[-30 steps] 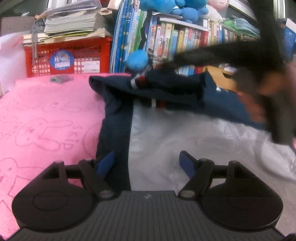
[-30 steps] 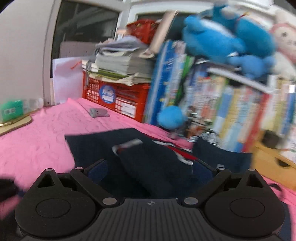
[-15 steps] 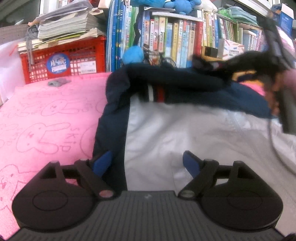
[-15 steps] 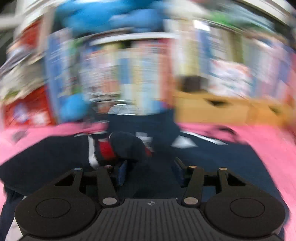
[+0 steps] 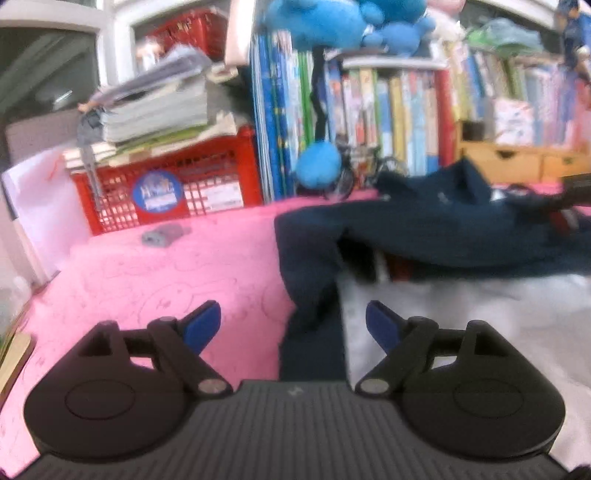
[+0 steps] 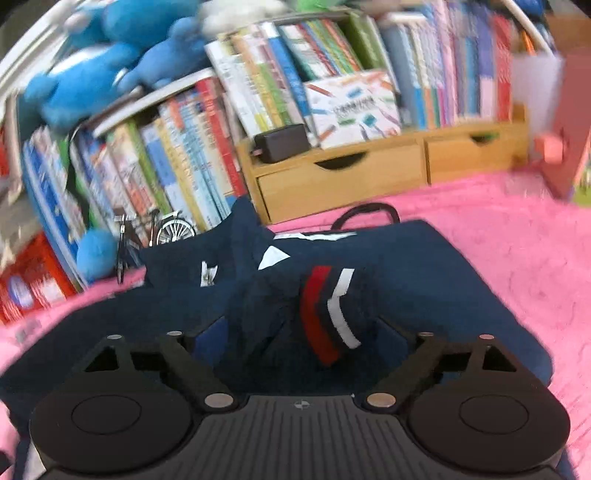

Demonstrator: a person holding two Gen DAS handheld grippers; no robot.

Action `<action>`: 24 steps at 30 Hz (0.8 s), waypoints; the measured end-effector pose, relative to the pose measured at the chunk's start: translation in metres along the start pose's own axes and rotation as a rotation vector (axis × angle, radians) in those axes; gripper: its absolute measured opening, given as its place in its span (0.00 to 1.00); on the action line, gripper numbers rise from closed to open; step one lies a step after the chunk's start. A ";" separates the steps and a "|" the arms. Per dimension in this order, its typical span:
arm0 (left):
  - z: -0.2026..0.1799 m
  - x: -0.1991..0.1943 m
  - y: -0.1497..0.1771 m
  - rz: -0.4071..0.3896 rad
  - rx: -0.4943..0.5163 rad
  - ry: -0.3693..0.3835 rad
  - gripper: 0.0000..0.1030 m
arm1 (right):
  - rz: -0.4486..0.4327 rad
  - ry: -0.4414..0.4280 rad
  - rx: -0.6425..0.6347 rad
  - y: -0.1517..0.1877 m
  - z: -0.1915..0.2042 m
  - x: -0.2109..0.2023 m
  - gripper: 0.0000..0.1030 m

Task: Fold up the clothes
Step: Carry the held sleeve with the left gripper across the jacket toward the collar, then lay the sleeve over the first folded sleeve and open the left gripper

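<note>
A navy jacket sleeve with striped cuff is draped between the right gripper's spread fingers, nothing visibly pinched; the left gripper is open, empty. The sleeve is best laid flat.

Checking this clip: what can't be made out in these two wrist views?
- Right wrist view: the right hand-held gripper tips are buried in the navy jacket, near its striped cuff; grip unclear.
- Left wrist view: the jacket's right side is cut off by the frame edge.
- Both views: motion blur makes book spines unreadable.

I am in a home, likely a child's room: picture books, blue plush toys, pink bunny-print surface.
</note>
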State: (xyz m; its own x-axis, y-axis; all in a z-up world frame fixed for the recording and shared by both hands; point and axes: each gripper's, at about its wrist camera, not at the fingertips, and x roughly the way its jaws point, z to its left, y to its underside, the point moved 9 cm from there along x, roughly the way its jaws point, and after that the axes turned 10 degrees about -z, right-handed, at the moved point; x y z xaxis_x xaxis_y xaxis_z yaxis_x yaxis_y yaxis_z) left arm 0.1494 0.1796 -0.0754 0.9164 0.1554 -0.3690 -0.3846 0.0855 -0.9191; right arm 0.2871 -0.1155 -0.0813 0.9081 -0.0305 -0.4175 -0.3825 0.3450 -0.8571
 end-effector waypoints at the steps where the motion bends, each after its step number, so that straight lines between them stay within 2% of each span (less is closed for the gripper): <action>1: -0.002 0.011 -0.001 0.014 0.008 0.004 0.84 | 0.010 0.006 -0.011 0.001 -0.002 0.003 0.55; 2: -0.004 0.022 -0.002 0.026 0.028 0.004 0.84 | 0.021 0.023 -0.053 0.001 -0.003 0.007 0.41; 3: -0.002 0.025 -0.001 0.031 0.033 -0.002 0.83 | 0.027 0.048 -0.108 0.001 -0.002 0.012 0.19; 6: 0.011 0.025 0.003 0.038 0.024 -0.028 0.82 | -0.011 0.037 -0.198 -0.011 0.003 0.017 0.19; 10: 0.028 0.026 0.009 0.049 0.012 -0.062 0.83 | -0.133 0.084 -0.299 -0.038 -0.004 0.021 0.20; 12: 0.036 0.027 0.012 0.054 0.007 -0.079 0.83 | -0.125 0.081 -0.356 -0.036 -0.012 0.031 0.21; 15: 0.049 0.027 0.016 0.061 -0.002 -0.104 0.83 | -0.042 0.099 -0.529 -0.018 -0.025 0.047 0.22; 17: 0.057 0.028 0.019 0.066 -0.008 -0.121 0.83 | 0.001 0.119 -0.625 -0.008 -0.035 0.052 0.27; 19: 0.060 0.013 0.015 0.039 -0.017 -0.083 0.83 | -0.014 0.140 -0.614 -0.012 -0.046 0.043 0.47; 20: 0.061 0.006 0.010 0.016 -0.023 -0.058 0.83 | -0.030 0.148 -0.587 -0.017 -0.050 0.036 0.50; 22: 0.061 -0.007 -0.002 -0.037 -0.043 -0.014 0.83 | -0.078 0.120 -0.533 -0.028 -0.047 0.024 0.52; 24: 0.052 -0.006 -0.020 -0.078 -0.094 0.019 0.84 | -0.111 0.055 -0.492 -0.035 -0.030 0.015 0.52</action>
State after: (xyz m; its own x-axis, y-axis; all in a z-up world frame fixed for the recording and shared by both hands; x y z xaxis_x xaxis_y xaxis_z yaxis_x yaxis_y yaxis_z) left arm 0.1454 0.2286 -0.0479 0.9454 0.1331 -0.2975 -0.3008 0.0043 -0.9537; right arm 0.3085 -0.1562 -0.0667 0.9427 -0.0961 -0.3195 -0.3308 -0.1456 -0.9324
